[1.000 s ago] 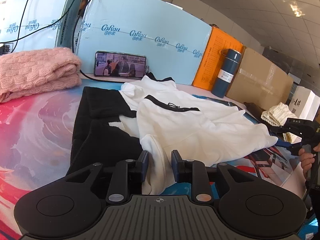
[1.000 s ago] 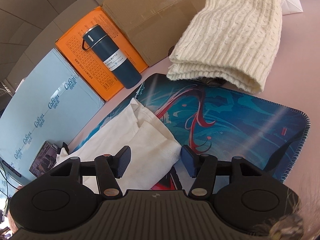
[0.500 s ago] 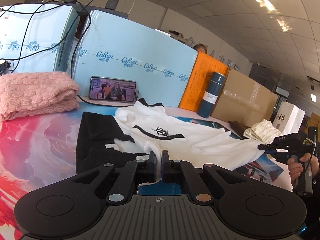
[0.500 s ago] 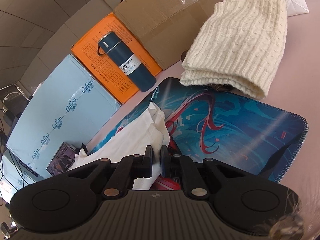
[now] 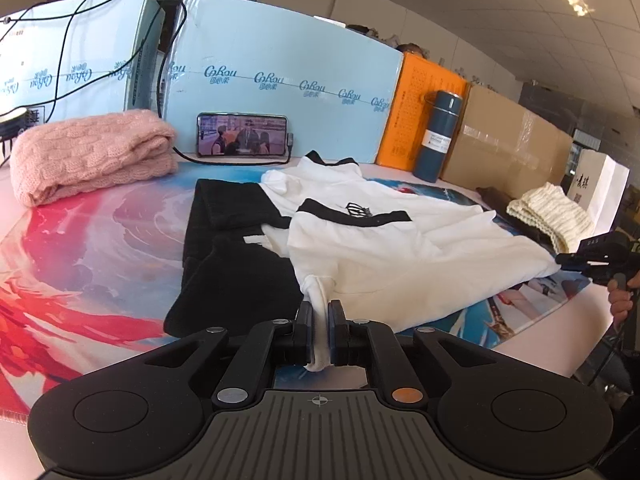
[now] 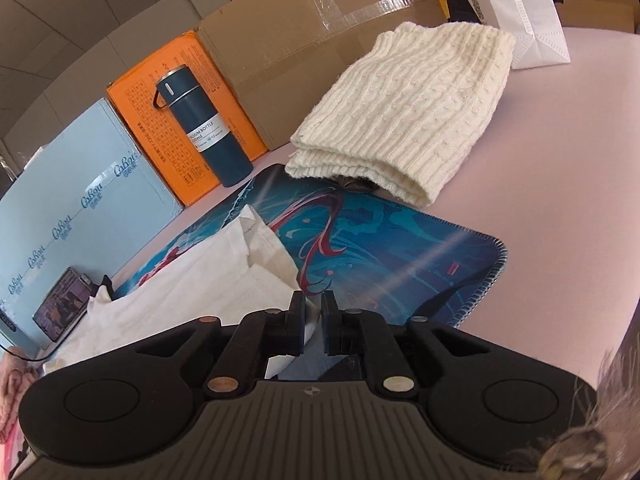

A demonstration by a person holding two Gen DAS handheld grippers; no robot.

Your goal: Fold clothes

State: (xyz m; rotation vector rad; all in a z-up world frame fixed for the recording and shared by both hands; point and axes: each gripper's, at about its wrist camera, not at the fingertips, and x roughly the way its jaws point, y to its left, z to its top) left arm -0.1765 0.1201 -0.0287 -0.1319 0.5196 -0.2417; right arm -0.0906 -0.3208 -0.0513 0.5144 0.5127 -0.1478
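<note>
A white garment with black trim and black sleeves (image 5: pixel 400 256) lies partly folded on the printed mat (image 5: pixel 100 240). My left gripper (image 5: pixel 319 314) is shut on a white edge of this garment at its near side. My right gripper (image 6: pixel 313 312) is shut on the garment's white corner (image 6: pixel 224 276) at its right end, over the blue part of the mat (image 6: pixel 400 264). The right gripper also shows in the left wrist view (image 5: pixel 576 260), at the garment's far right corner.
A folded pink knit (image 5: pixel 88 160) lies back left, a folded cream knit (image 6: pixel 408 120) back right. A phone (image 5: pixel 242 135), blue panels (image 5: pixel 280 92), an orange box (image 5: pixel 424 116), a dark blue bottle (image 6: pixel 204 132), a cardboard box (image 6: pixel 320 32) and a white bag (image 6: pixel 520 12) line the back.
Both grippers closed from open onto the white garment's edges and have lifted the cloth a little. The views shifted slightly back and up.
</note>
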